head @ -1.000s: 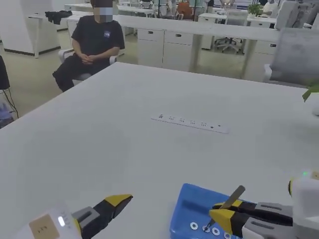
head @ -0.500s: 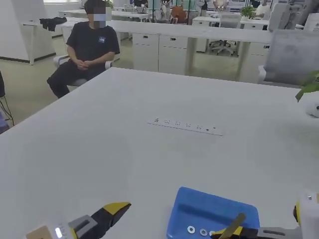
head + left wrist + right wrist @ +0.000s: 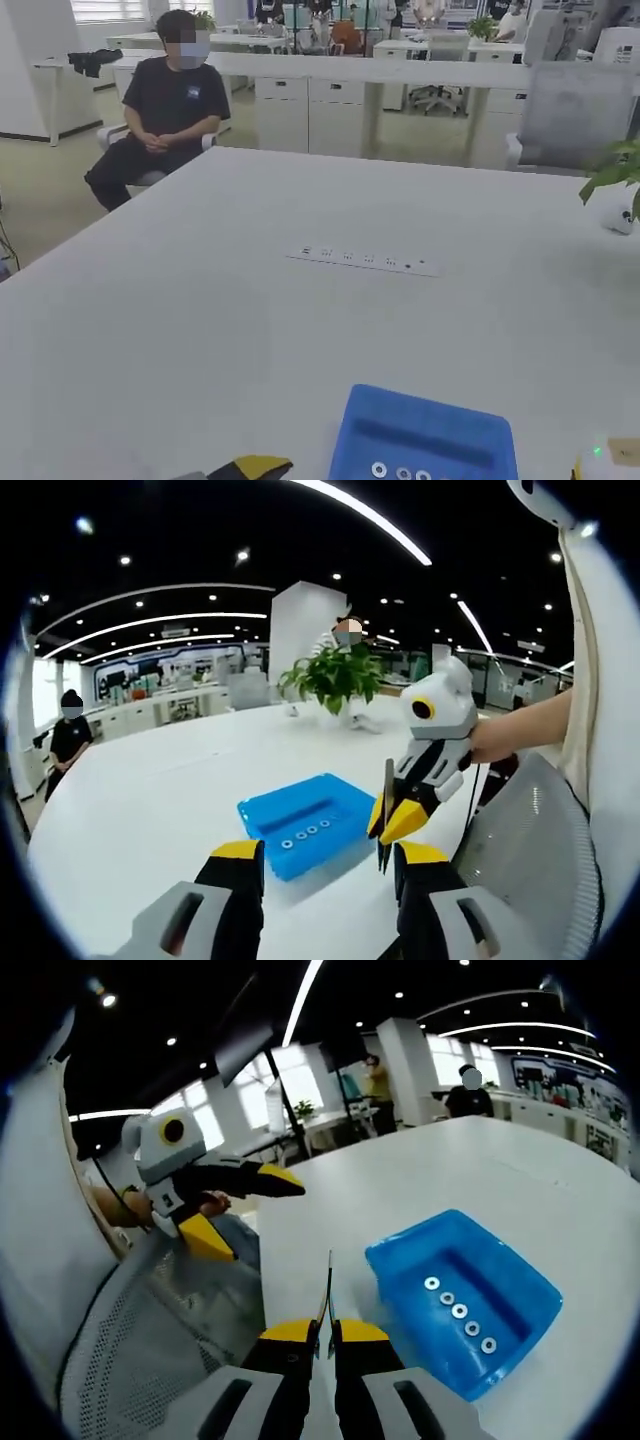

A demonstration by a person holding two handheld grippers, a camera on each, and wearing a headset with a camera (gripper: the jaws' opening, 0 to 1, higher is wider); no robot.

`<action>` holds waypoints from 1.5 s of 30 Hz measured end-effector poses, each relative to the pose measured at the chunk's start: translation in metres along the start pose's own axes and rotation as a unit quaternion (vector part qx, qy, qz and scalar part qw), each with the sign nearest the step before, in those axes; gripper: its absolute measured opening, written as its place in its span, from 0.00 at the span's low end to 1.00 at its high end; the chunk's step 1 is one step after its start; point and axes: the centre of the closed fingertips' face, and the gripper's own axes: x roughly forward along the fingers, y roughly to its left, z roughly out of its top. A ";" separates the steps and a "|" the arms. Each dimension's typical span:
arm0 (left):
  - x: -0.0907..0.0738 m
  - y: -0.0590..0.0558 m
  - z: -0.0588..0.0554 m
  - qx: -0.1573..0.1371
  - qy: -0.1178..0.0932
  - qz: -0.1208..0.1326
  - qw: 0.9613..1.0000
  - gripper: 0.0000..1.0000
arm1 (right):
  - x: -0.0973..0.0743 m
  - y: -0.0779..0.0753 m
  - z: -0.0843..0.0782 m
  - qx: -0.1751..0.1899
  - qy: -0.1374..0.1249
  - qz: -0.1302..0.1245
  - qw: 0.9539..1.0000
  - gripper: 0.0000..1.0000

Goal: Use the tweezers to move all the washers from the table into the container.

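Washers (image 3: 460, 1311), five silver rings, sit in the blue plastic tray (image 3: 520, 1295). Beside it, right gripper (image 3: 325, 1332) pinches metal tweezers (image 3: 327, 1295); left gripper (image 3: 328, 855) gapes empty. Best check around tray for strays.

Left tongs (image 3: 328, 854) spread wide, right tongs (image 3: 326, 1330) clamped on tweezers (image 3: 327, 1288)

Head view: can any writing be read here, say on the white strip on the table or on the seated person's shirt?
No text is readable.
The marks on the power strip are too small to read.
The small badge on the shirt is blurred.
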 end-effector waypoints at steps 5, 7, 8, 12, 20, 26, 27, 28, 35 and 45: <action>0.003 -0.016 -0.008 0.010 0.025 -0.046 0.999 0.42 | 0.004 0.008 -0.010 -0.024 0.030 0.011 0.999 0.04; 0.005 -0.023 -0.011 0.017 0.033 -0.063 0.997 0.40 | 0.006 0.013 -0.015 -0.042 0.047 0.021 0.998 0.04; 0.005 -0.026 -0.012 0.019 0.036 -0.071 0.997 0.38 | 0.007 0.016 -0.018 -0.053 0.056 0.027 0.997 0.04; 0.004 -0.040 -0.016 0.030 0.049 -0.113 0.992 0.21 | 0.012 0.031 -0.032 -0.108 0.109 0.056 0.987 0.04; 0.003 -0.060 -0.017 0.041 0.064 -0.163 0.984 0.10 | 0.016 0.043 -0.047 -0.221 0.188 0.066 0.955 0.04; 0.008 -0.075 -0.011 0.054 0.075 -0.202 0.975 0.13 | 0.016 0.042 -0.050 -0.261 0.213 0.066 0.939 0.03; 0.010 -0.075 -0.013 0.068 0.083 -0.204 0.973 0.12 | 0.015 0.042 -0.050 -0.262 0.215 0.065 0.938 0.03; 0.011 -0.075 -0.014 0.078 0.086 -0.203 0.972 0.10 | 0.015 0.041 -0.050 -0.263 0.215 0.064 0.938 0.03; 0.019 -0.075 -0.013 0.104 0.095 -0.212 0.967 0.00 | 0.008 0.034 -0.055 -0.269 0.231 0.047 0.934 0.03; 0.025 -0.047 -0.047 0.133 0.184 -0.195 0.954 0.00 | 0.006 0.014 -0.057 -0.244 0.218 0.002 0.945 0.04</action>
